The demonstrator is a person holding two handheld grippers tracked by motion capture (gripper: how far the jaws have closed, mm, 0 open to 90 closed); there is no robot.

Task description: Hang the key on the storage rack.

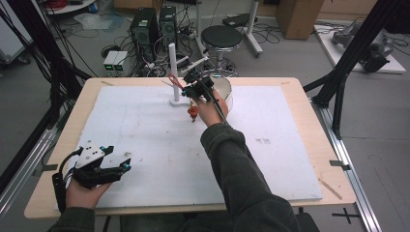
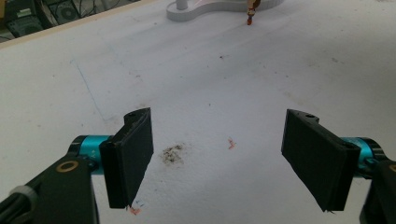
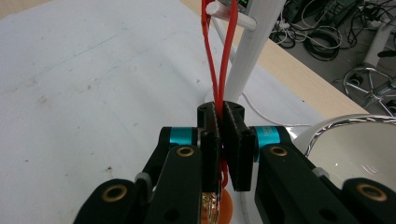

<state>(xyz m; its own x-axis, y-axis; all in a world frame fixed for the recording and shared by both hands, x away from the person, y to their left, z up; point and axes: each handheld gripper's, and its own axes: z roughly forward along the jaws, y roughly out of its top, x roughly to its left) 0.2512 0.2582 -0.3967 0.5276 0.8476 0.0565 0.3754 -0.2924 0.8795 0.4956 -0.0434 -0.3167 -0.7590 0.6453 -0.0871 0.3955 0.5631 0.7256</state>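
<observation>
The red cord loop [image 3: 218,60] of the small orange-and-gold charm [image 1: 193,112] was draped over the peg [image 3: 229,13] of the white stand [image 1: 173,72] while your right gripper [image 3: 221,140] held it below, jaws pinched fully together on the doubled cord and the charm hanging just under them, beside the glass bowl [image 3: 355,140]. To finish the hanging well, you needed to check that the loop sat well onto the peg, ease the cord slack, and only then part the jaws, so that the charm would not drag the loop off. Your left gripper [image 2: 219,158] rested at the near left of the white mat [image 1: 145,140], its jaws standing wide apart and holding nothing.
</observation>
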